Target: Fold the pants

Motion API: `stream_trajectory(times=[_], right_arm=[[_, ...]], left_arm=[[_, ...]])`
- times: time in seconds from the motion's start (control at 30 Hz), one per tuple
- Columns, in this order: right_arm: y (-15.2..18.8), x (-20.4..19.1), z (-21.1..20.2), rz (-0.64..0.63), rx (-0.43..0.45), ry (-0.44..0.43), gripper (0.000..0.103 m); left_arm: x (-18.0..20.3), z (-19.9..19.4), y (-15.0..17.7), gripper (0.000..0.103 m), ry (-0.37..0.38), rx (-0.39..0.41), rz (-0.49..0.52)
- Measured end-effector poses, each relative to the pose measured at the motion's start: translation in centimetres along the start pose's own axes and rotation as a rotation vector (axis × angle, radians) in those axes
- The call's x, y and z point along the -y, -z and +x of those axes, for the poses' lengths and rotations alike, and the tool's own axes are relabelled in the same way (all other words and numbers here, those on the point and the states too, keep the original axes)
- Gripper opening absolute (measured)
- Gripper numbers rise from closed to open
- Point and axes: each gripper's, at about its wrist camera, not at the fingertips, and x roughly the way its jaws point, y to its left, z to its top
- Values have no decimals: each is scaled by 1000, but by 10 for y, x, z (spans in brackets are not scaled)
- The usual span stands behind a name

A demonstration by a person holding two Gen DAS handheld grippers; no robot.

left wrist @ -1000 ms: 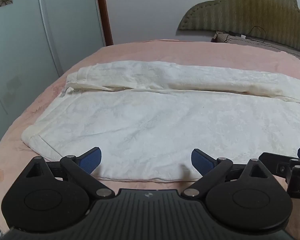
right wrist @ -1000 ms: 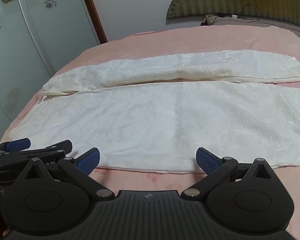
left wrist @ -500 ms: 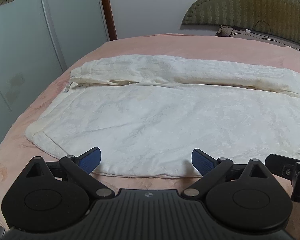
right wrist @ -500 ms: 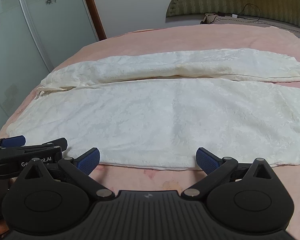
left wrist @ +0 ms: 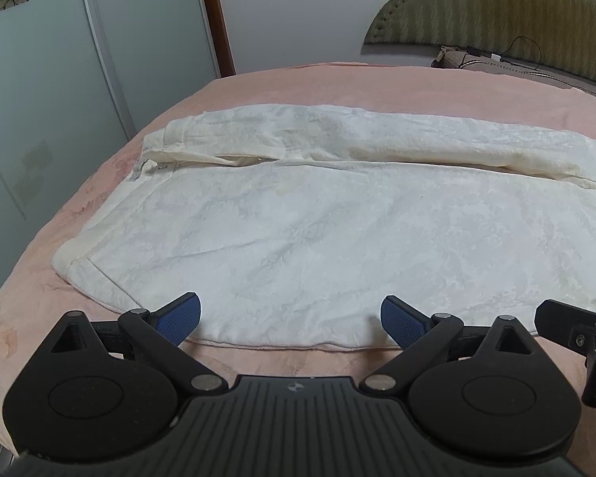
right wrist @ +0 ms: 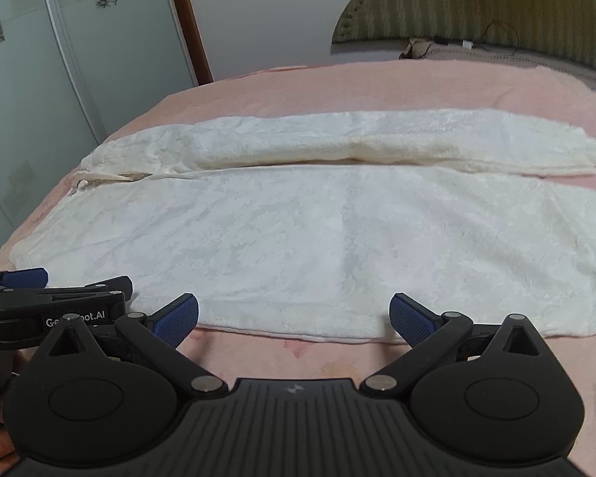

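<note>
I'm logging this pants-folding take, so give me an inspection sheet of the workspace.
Surface: pink bed cover, lightly wrinkled.
Job's things: white pants spread flat, legs side by side, no fold made yet.
Clutter: nothing seen on the cover beside the pants.
Grippers: left gripper and right gripper open, fingers at the pants' near edge, holding nothing.
Cables: black cable by the headboard.
Surroundings: green padded headboard, flower-patterned wardrobe doors, white wall.
</note>
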Motion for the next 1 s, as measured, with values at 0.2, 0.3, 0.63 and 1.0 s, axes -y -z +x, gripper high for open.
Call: stream_trajectory(times=[0.2,0.3,0.63,1.0], right_arm=[[1,-11,-5,-75,40,12,103],[1,-12,-4,-84,39,-2,103],[0,-7,-1,-45,27,-38,103],[-46,-23,14,-362,179,-135,103]], left_arm=[[-1,-1,1,99,-1,1,-10],[-1,-1,1,99,-2,0,-16],[-1,0,1,99,-12,0,-6],[-12,18,-31,99,-88,91,-5]])
